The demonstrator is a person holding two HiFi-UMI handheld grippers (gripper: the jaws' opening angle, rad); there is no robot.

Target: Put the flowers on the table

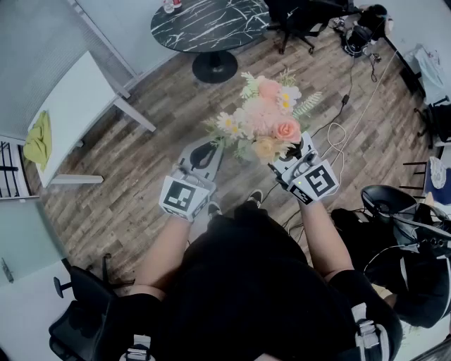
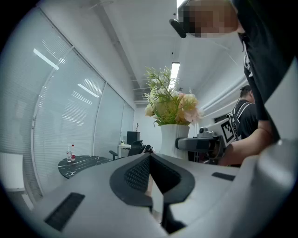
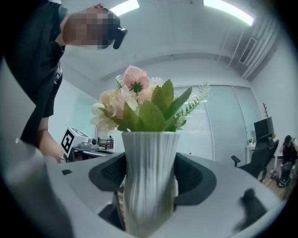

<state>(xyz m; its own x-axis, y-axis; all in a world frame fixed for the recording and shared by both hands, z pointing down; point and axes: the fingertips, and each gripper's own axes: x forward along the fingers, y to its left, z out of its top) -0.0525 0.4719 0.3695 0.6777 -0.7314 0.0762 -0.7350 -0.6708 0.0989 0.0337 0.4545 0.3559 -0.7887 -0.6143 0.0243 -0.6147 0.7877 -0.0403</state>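
Observation:
A bunch of pink, cream and white flowers (image 1: 264,120) stands in a ribbed white vase (image 3: 149,176), held up over the wooden floor. My right gripper (image 1: 285,161) is shut on the vase, its dark pads pressed to both sides of the body, and the flowers (image 3: 139,107) rise above them. My left gripper (image 1: 206,147) hangs just left of the bouquet with its jaws shut and nothing between them. The left gripper view shows its pads (image 2: 139,174) meeting, and beyond them the vase (image 2: 174,139) in the right gripper (image 2: 200,144).
A round black marble table (image 1: 211,25) stands ahead, with bottles on it (image 2: 71,152). A white table (image 1: 70,106) is at the left. Office chairs (image 1: 299,21) and loose cables (image 1: 338,134) lie to the right, and another chair (image 1: 84,310) is behind at the left.

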